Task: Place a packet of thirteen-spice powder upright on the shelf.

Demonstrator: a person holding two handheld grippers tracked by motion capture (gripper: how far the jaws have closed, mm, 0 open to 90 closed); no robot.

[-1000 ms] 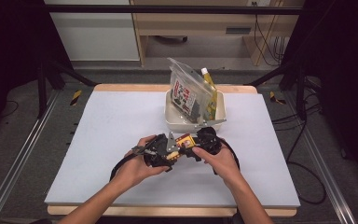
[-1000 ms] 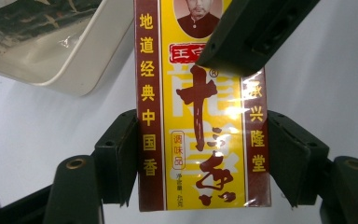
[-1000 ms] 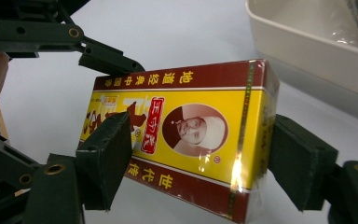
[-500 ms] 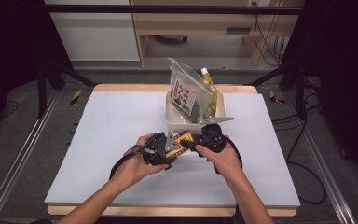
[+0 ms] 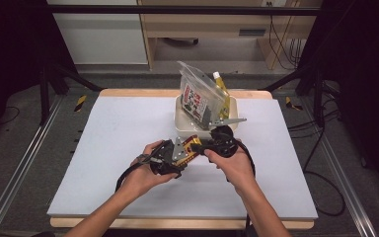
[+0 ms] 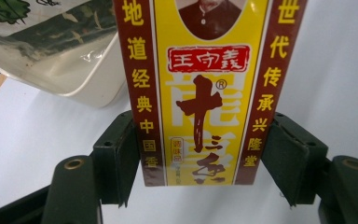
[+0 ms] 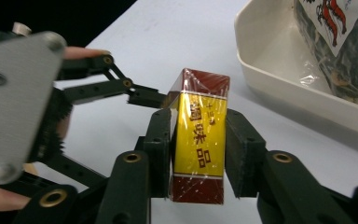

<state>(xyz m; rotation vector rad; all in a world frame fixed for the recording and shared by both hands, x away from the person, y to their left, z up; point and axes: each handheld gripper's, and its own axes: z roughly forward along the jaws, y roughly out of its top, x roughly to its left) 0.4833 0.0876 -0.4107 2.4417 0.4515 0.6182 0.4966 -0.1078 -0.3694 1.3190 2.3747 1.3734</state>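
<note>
My right tool (image 7: 198,140) has just been closing onto the spice box (image 7: 200,135). My left tool (image 6: 205,158) grips its other end. Ready, I judge, to hand over toward the far tray (image 5: 180,121).

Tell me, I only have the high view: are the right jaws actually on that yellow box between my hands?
Observer: Yes. In the right gripper view, the right gripper has just been closing its jaws, and both pads now press the box on its narrow sides.
Operator: And the left one?
Observer: The left gripper spans the box's wide printed face, with one pad against each side edge.
Operator: What's close by?
Observer: The white tray sits just beyond the box, with a clear bag of something dark in it.
</note>
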